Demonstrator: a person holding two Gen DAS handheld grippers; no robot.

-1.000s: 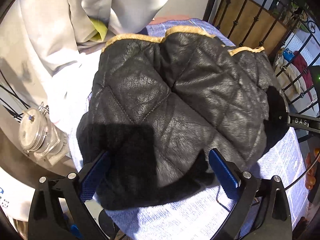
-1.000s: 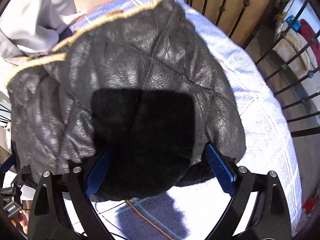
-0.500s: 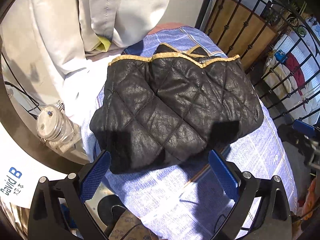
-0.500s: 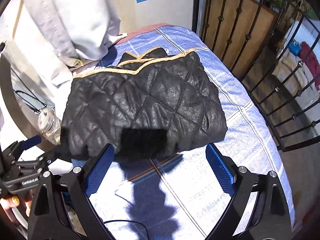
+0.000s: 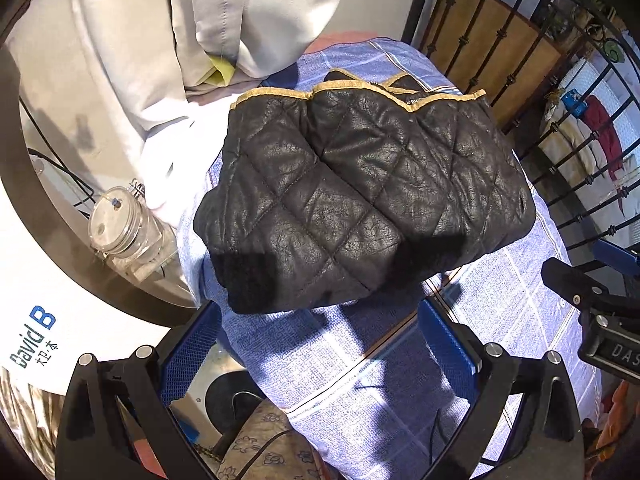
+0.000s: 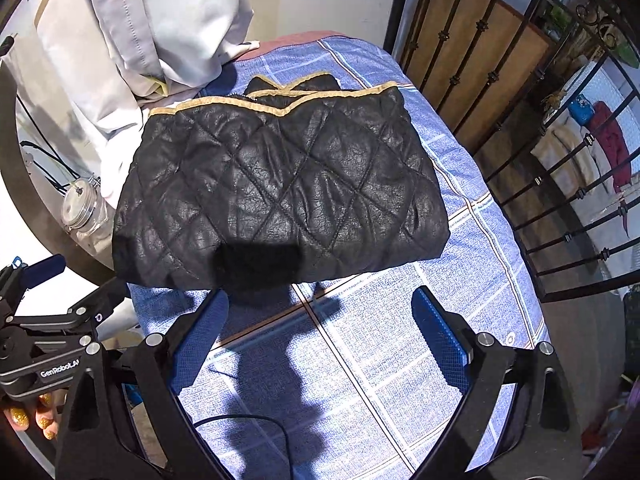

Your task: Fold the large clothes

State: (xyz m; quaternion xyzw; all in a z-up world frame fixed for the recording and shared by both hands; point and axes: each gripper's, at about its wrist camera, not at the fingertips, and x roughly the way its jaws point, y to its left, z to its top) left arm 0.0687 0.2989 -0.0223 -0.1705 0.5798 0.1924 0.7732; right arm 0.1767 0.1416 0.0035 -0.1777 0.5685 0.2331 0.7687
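Observation:
A black quilted jacket [image 5: 360,196] with tan trim lies folded in a compact rectangle on a blue checked cloth [image 5: 500,320]; it also shows in the right wrist view [image 6: 280,192]. My left gripper [image 5: 320,344] is open and empty, held back from the jacket's near edge. My right gripper [image 6: 320,332] is open and empty, also short of the near edge. The right gripper's body shows at the right of the left wrist view [image 5: 592,304], and the left gripper's body at the left of the right wrist view [image 6: 44,320].
A clear glass jar [image 5: 120,232] stands left of the cloth, also in the right wrist view [image 6: 84,208]. Pale hanging garments [image 5: 200,32] are behind the jacket. A black iron railing [image 6: 560,140] with a wooden panel runs along the right.
Both grippers have let go of the jacket and pulled back toward me. The jacket now lies folded and farther away in both views.

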